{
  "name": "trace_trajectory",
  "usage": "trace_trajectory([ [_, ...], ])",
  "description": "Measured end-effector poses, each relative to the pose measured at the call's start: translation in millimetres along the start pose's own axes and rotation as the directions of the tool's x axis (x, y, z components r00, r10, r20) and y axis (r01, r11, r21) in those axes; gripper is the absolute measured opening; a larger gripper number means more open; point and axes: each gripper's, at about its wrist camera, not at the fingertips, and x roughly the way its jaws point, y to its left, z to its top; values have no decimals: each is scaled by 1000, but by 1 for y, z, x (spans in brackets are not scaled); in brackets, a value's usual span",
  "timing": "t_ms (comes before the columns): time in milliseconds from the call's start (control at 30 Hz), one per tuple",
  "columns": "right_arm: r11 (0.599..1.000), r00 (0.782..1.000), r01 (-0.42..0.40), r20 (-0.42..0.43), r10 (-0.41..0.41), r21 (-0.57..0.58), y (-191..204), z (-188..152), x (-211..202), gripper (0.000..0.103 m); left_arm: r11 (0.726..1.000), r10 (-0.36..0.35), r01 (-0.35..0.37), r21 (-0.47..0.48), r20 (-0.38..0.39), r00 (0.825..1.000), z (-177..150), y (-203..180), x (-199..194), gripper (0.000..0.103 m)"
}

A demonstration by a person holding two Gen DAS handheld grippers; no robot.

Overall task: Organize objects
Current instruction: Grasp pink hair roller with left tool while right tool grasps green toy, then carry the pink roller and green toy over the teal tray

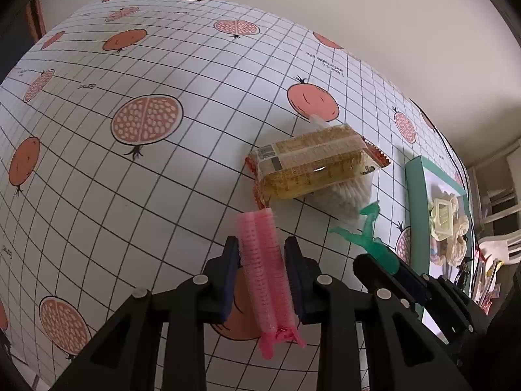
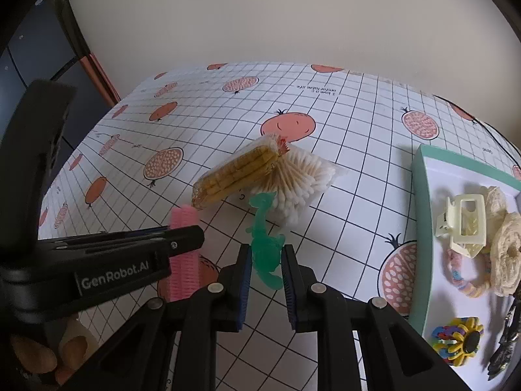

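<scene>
My left gripper (image 1: pixel 262 247) is shut on a pink hair roller (image 1: pixel 265 267), held above the tablecloth; the same pink roller (image 2: pixel 183 254) shows at the left of the right wrist view. My right gripper (image 2: pixel 266 254) is shut on a green plastic toy figure (image 2: pixel 265 241), whose green body (image 1: pixel 368 231) also appears to the right in the left wrist view. Just beyond both lie a yellow cracker packet (image 1: pixel 309 163) leaning on a bag of cotton swabs (image 2: pixel 299 182). A teal-rimmed tray (image 2: pixel 420 215) sits at the right.
The tray holds a cream hair claw (image 2: pixel 464 224), cream scrunchies (image 2: pixel 508 254), a braided hair tie (image 2: pixel 465 280), a multicoloured flower piece (image 2: pixel 459 339) and a dark clip (image 2: pixel 504 342). A grid tablecloth with pomegranate prints (image 1: pixel 146 123) covers the table. A wall stands behind.
</scene>
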Motion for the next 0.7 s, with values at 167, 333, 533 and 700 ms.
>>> trace_trajectory([
  [167,1000,1000,3,4,-3,4,-3,-1,-5,20,1000,20,-20,-8,19,1000,3,1,-6,29],
  [333,1000,1000,8,5,-8,19,-10,-2,-10,20,999,38,-38,-33,20,999,3,9,-10,29],
  [533,999,1000,13,4,-13,30,-17,-3,-13,20,997,68,-67,-43,18,998,3,13,-9,29],
  [700,999,1000,13,0,-13,42,-22,-3,-13,20,995,71,-73,-73,-22,997,-1,23,-1,29],
])
